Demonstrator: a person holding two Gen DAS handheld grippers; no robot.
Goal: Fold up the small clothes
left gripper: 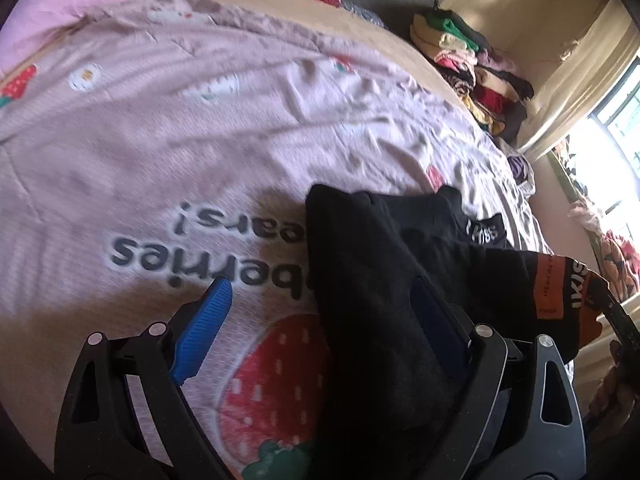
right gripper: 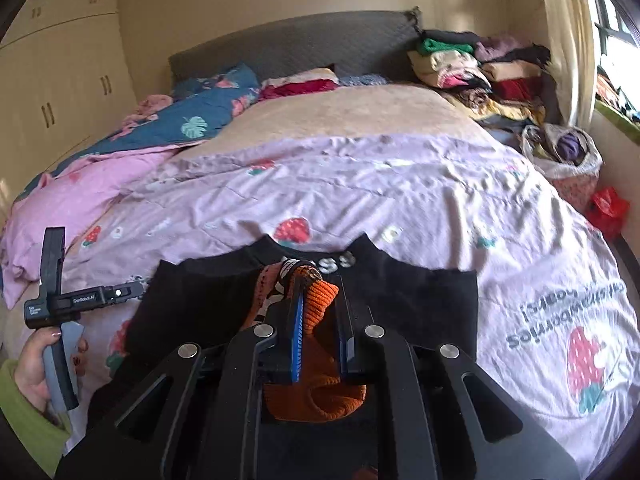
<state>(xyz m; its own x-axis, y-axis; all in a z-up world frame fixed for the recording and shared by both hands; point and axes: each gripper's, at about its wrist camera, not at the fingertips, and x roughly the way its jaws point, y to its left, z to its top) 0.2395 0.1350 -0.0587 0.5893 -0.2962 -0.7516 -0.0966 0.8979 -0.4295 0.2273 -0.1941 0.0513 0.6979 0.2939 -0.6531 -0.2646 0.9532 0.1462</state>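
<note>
From the right wrist view we see our right gripper point(right gripper: 320, 320) clenched on the orange ribbed cuff point(right gripper: 320, 300) of the small black knit sweater point(right gripper: 420, 300), which is spread over the pink strawberry-print quilt point(right gripper: 400, 184) on the bed, and only here do we see the hand point(right gripper: 36, 364) in a green sleeve point(right gripper: 24, 420) holding the other tool at the left edge. The left wrist view alone shows our left gripper point(left gripper: 320, 320) released, blue pads point(left gripper: 204, 328) wide apart, one over the quilt's printed strawberry and the other against the sweater's black fabric. It also gives the sweater's orange-banded sleeve point(left gripper: 560, 292) trailing off to the right.
</note>
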